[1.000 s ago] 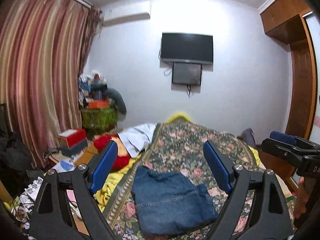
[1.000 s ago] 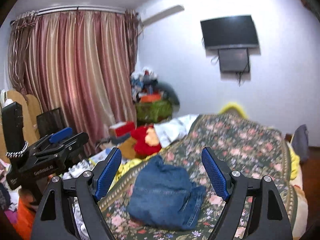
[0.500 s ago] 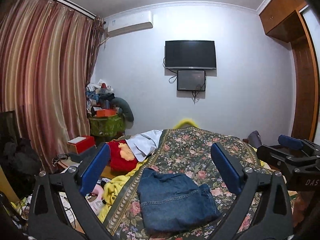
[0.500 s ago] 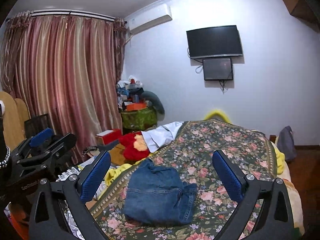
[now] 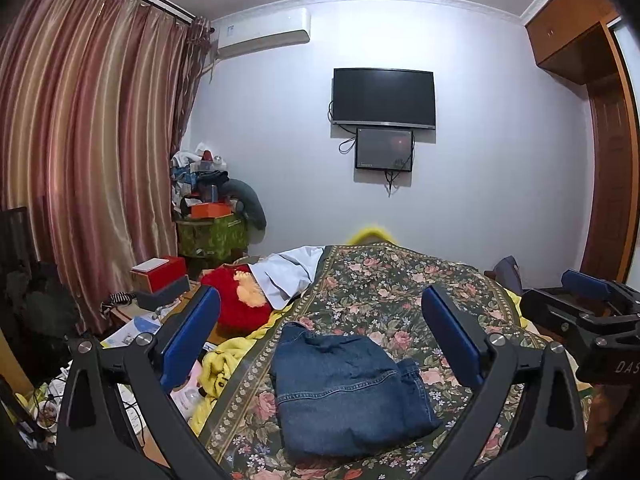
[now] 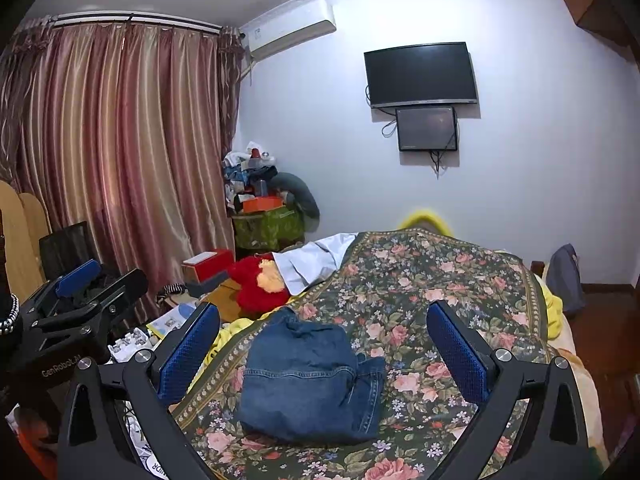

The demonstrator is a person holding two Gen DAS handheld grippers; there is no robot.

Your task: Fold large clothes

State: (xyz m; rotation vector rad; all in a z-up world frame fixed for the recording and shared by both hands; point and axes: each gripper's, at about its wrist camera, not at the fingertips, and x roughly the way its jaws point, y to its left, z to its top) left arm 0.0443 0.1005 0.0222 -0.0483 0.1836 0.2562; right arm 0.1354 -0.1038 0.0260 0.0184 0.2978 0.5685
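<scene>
The blue padded fingers (image 5: 192,336) of the left gripper (image 5: 320,344) are spread wide apart and hold nothing. The blue padded fingers (image 6: 456,354) of the right gripper (image 6: 322,354) are spread just as wide and are empty too. Both grippers hang in the air above the folded blue denim garment (image 5: 344,392), not touching it. The denim lies in a thick, nearly square bundle on the dark flowery bed cover (image 5: 400,280), near the cover's left edge and at the near end of the bed. One loose bit of the denim, maybe a sleeve or a leg, pokes out on the bundle's right side (image 6: 370,376). I think the denim is soft but thick and a bit heavy, so it bends slowly and holds a fold well. It should not slip much, because the cloth is rough. A good place to take hold looks like the two near corners of the bundle, or the loose bit on the right if it needs tucking in. Left of the denim, past the cover's edge, lie a yellow blanket (image 5: 228,360) and a fluffy red toy (image 5: 240,304).
</scene>
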